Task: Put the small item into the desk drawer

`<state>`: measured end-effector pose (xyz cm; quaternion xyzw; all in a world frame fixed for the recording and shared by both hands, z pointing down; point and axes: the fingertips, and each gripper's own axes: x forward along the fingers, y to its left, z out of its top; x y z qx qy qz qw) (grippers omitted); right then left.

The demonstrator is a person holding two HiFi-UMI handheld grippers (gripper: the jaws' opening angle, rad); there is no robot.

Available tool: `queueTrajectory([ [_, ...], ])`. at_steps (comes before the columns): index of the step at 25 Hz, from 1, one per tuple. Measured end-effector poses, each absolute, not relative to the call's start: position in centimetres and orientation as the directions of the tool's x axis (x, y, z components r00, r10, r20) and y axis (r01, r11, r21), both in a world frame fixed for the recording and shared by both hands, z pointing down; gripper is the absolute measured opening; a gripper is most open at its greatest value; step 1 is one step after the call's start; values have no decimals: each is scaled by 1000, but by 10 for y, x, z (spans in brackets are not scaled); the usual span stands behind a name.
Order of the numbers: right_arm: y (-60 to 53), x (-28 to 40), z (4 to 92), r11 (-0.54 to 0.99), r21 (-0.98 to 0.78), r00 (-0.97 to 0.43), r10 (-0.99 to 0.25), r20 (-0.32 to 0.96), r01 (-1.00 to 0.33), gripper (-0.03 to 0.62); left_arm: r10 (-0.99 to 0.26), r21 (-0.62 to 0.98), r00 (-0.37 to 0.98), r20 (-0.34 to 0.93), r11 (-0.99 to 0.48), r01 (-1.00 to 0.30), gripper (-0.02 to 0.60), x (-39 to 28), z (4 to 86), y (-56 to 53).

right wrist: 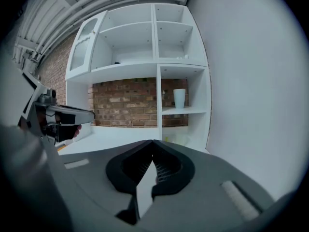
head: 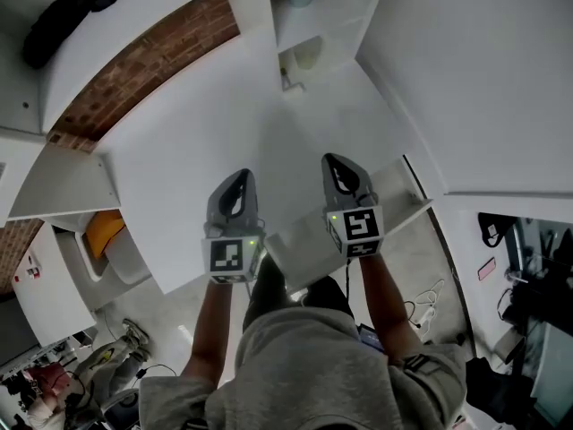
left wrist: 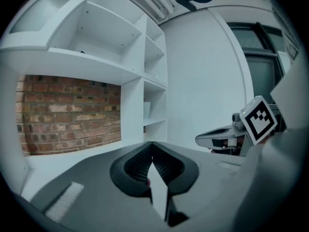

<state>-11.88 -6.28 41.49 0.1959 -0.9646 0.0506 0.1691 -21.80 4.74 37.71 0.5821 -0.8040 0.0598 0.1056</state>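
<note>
Small item [head: 288, 81]: judging by the head view, it's the little thing left on the white desk [head: 179, 150] at the far end, right at the foot of the shelf unit [head: 313, 16], well apart from both grippers. So nothing's been picked up yet. A white slab [head: 403, 206] is seen sticking out at the near edge under the right gripper [head: 333, 159]; it's probably the drawer pulled out, but that can't be confirmed. Reaching, grabbing and dropping are all left to do. Both forearms are stretched forward, with the left gripper [head: 242, 175] and the right one held side by side over the desk, pointed away from the body.

Left gripper view: the claw [left wrist: 152, 144] is shown pinched together at the tips, nothing caught inside. It's aimed nearly level, toward the brick wall [left wrist: 67, 112] and shelving. The right gripper [left wrist: 199, 140] is seen off to the side.

Right gripper view: same story, the jaw tips [right wrist: 152, 142] are pressed closed on nothing. A cup [right wrist: 179, 98] is parked on a shelf ahead, and something pale yellowish [right wrist: 170, 140] is glimpsed low by the shelf unit; what it is can't be made out.
</note>
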Motion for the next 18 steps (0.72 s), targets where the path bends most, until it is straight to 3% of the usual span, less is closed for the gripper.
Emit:
queueTrajectory([
  [18, -126, -199, 505, 892, -27, -811, -396, 431, -450, 5, -933, 79, -190, 305, 224, -971, 12, -291, 473, -27],
])
